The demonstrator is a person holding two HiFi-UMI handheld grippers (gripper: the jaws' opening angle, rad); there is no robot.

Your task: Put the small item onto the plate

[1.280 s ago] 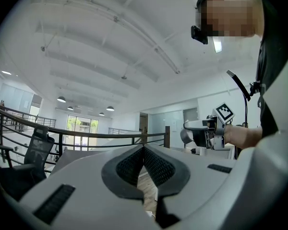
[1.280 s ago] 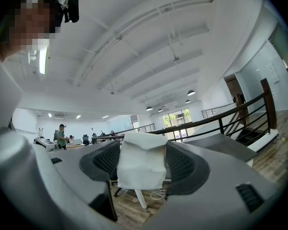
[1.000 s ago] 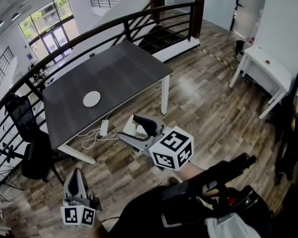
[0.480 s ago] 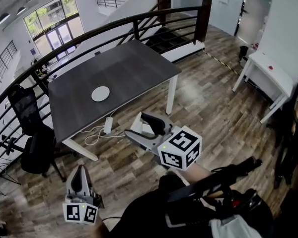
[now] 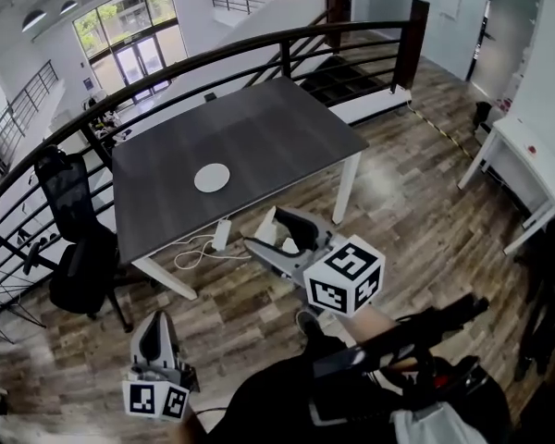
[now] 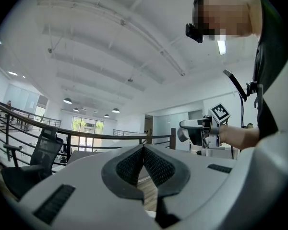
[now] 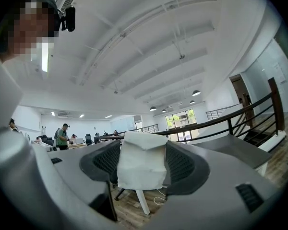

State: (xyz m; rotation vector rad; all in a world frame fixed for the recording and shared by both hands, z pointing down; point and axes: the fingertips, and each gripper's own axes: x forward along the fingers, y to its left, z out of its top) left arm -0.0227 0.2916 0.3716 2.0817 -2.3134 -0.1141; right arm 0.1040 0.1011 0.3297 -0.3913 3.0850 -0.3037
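Observation:
A small white plate lies on the dark grey table, towards its near left part. My right gripper hangs in the air short of the table's near edge, shut on a small white block. In the right gripper view the white block fills the gap between the black pads. My left gripper is low at the left, over the wooden floor, far from the table. In the left gripper view its pads meet with nothing between them.
A black office chair stands left of the table. A white power strip with cables lies on the floor under the table's near edge. A black railing runs behind the table. A white desk is at the right.
The view has moved closer to the table, so the table and plate sit lower and more to the right in the picture. Both grippers keep their hold and places relative to me.

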